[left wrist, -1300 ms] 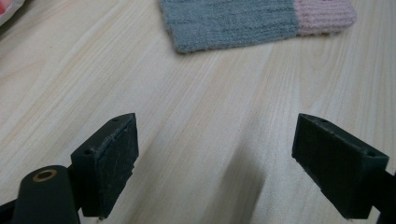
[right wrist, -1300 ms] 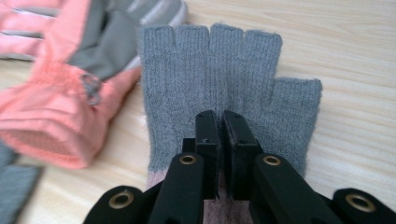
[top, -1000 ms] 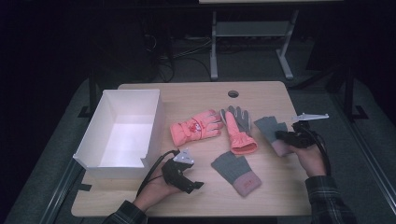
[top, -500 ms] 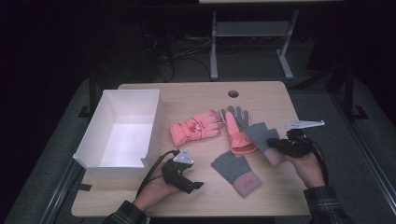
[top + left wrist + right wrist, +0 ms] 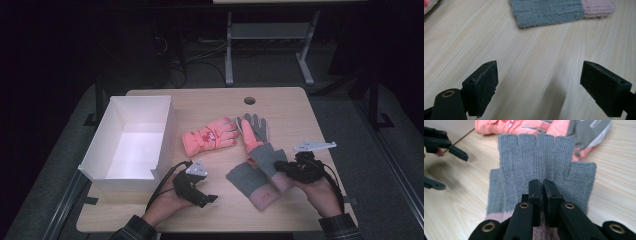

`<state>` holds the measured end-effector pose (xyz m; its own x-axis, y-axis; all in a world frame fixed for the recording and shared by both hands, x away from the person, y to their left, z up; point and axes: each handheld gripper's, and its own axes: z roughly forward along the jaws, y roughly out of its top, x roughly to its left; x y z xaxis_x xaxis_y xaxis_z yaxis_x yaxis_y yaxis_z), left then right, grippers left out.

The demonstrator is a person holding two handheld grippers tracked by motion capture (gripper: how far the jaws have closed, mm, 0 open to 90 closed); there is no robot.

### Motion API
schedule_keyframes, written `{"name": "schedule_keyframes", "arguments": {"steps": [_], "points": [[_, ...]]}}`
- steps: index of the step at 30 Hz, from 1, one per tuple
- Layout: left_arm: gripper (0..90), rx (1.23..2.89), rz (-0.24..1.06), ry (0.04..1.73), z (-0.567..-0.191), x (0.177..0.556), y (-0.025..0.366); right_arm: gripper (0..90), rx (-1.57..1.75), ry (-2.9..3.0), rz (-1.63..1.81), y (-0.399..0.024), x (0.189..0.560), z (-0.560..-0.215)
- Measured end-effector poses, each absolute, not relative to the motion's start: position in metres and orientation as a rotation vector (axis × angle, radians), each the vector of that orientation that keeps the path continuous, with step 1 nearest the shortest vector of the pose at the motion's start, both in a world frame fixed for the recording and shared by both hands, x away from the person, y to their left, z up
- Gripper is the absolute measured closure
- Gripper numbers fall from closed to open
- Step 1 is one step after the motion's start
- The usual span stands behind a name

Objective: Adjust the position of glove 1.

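Note:
My right gripper [image 5: 542, 182] is shut on a grey knit fingerless glove [image 5: 544, 157] near its pink cuff. In the high view this held glove [image 5: 267, 157] lies partly over a second grey knit glove [image 5: 244, 177], right of the table's middle, with my right gripper [image 5: 281, 167] at its right end. The second glove [image 5: 495, 192] peeks out at the left under the held one. My left gripper [image 5: 206, 196] rests open near the front edge, left of both gloves. Between its wide-apart jaws [image 5: 539, 72] is bare wood, and the second glove [image 5: 549, 11] lies just beyond.
A white open box [image 5: 165, 135] stands at the table's left. A pink ski glove [image 5: 210, 137] and a grey-palmed pink ski glove [image 5: 252, 127] lie mid-table behind the knit gloves. A cable hole [image 5: 249, 100] sits near the far edge.
My right gripper has carried the grey knit glove left and toward the front edge, laying it over the second knit glove. The left gripper has stayed put.

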<state>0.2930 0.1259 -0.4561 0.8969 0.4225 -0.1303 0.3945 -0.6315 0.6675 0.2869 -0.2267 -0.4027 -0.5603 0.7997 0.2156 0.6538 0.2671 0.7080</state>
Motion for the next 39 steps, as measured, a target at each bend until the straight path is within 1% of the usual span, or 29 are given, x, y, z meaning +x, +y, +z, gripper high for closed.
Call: {"name": "schedule_keyframes", "arguments": {"steps": [9, 21, 39], "points": [[14.3, 2.331, 0.042, 0.58, -0.457, 0.293, 0.124, 85.4, 1.354, 2.395, 1.177, -0.201, 0.278, -0.408], [14.3, 2.33, 0.044, 0.577, -0.457, 0.292, 0.124, 85.3, 1.369, 2.451, 1.099, -0.175, 0.279, -0.422], [14.3, 2.337, 0.039, 0.575, -0.458, 0.292, 0.123, 85.2, 1.356, 2.474, 1.067, -0.165, 0.282, -0.431]]}}
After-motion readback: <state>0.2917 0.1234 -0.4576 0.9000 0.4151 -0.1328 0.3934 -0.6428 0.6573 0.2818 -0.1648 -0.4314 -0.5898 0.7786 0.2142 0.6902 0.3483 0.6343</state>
